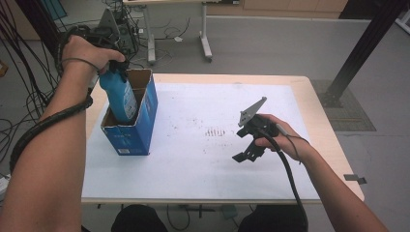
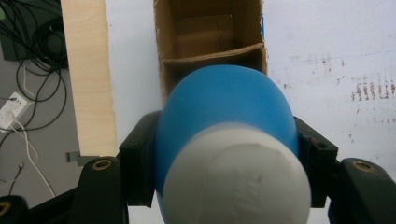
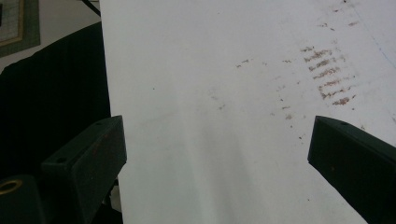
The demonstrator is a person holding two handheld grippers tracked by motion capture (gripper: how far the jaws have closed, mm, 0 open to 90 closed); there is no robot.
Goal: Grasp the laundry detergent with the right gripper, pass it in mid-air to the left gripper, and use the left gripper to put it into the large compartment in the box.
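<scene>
The left gripper (image 1: 115,65) is clamped on a blue plastic bottle with a white cap (image 2: 224,135), a black jaw pressing each flank just below the cap. The bottle is smooth and rounded, and carries a pale label on its side in the high view. It hangs below the gripper, its lower end inside the near compartment of a blue cardboard box with a brown divided interior (image 1: 145,108). The right gripper (image 1: 249,151) stands wide and empty, hovering above the stained white table sheet (image 3: 224,116).
</scene>
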